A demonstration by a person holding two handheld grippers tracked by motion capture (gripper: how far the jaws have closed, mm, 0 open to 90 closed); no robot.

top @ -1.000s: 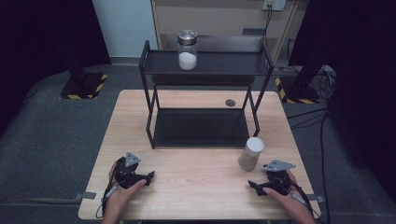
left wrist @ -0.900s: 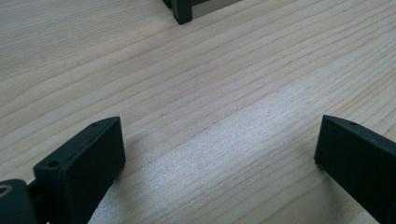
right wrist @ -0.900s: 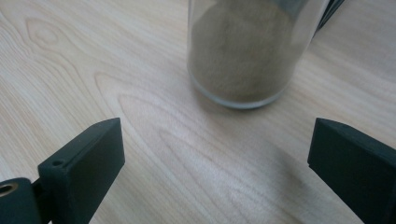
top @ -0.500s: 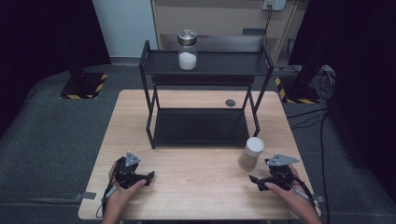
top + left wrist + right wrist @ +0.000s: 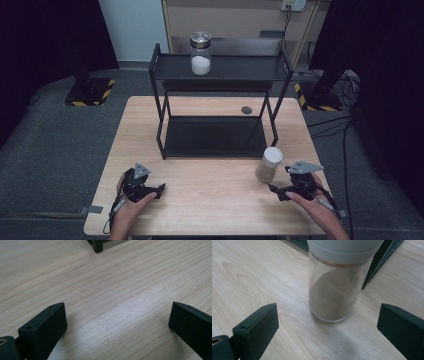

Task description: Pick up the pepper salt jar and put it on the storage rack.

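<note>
Your right gripper (image 5: 274,189) is wide open and empty, with the upright spice jar (image 5: 269,164) (brown powder, pale lid) dead ahead between its jaws by the black rack's (image 5: 215,137) front-right leg, far from your left gripper (image 5: 159,188).

Overhead camera looks forward and down over the pale wooden table (image 5: 210,200); both jaw-mounted cameras skim that same tabletop closely.

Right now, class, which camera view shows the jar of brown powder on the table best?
The right gripper view: the brown powder jar stands close, between the open right tongs, its glass and pale lid plain. The high view shows it small beside the rack. The left gripper view faces bare table.
</note>
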